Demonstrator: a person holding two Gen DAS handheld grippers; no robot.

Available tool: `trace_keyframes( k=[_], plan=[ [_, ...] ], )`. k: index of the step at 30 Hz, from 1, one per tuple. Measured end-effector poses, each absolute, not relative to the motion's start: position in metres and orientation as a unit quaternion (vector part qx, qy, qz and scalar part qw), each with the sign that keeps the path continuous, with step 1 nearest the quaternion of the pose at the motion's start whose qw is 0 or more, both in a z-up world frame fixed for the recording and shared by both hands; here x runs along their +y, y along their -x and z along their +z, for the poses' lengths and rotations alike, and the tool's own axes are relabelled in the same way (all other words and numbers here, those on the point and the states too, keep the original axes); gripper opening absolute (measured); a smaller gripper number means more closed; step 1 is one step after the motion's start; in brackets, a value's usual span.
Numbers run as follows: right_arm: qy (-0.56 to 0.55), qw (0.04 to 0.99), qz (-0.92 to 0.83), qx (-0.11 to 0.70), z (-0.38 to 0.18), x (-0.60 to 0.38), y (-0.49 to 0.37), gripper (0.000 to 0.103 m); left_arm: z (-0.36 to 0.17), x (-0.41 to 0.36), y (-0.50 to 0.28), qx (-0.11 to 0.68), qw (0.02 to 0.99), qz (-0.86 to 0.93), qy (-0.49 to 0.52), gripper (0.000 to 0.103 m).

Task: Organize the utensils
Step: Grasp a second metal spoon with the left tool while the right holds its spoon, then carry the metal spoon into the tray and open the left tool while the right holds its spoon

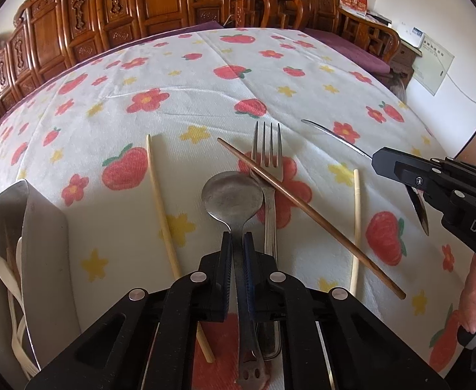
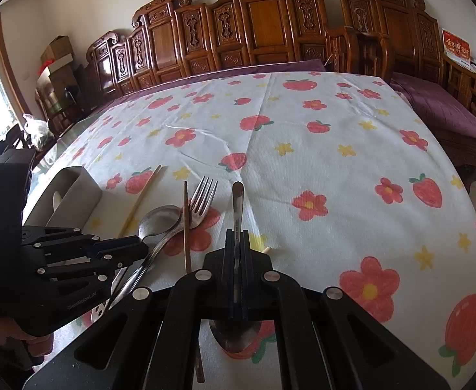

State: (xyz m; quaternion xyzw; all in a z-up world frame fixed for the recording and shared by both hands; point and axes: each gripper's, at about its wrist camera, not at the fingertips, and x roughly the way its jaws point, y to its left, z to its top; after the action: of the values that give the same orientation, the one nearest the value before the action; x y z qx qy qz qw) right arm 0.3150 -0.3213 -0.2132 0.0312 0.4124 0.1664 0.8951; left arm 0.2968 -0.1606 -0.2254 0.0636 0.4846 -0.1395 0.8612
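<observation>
Here, in the left wrist view, the left gripper (image 1: 237, 243) pinches a spoon (image 1: 233, 196) handle beside the fork (image 1: 267, 159), near the holder (image 1: 40, 227). In the right wrist view, the right gripper (image 2: 237, 239) clamps what looks like a second spoon (image 2: 237, 201).

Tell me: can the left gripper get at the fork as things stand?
Probably not yet. The left gripper is shut on a spoon, and a brown chopstick lies across the fork.

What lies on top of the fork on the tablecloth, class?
A dark brown chopstick lies diagonally across the fork, just below its tines. The left gripper, shut on a spoon, covers the lower end of the fork's handle.
</observation>
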Motion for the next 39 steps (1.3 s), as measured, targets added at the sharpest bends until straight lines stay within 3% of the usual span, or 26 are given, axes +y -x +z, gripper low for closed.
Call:
trace_keyframes(
  k=[20, 39],
  plan=[
    [-0.033, 0.9, 0.185, 0.393, -0.196, -0.295, -0.306, 0.004, -0.171, -0.134, -0.258, 0.423, 0.893, -0.135, -0.071, 0.005],
    [0.003, 0.904, 0.208, 0.374, -0.179, -0.242, -0.268, 0.004, -0.116, -0.05, -0.225, 0.376, 0.921, -0.095, -0.045, 0.005]
  ],
)
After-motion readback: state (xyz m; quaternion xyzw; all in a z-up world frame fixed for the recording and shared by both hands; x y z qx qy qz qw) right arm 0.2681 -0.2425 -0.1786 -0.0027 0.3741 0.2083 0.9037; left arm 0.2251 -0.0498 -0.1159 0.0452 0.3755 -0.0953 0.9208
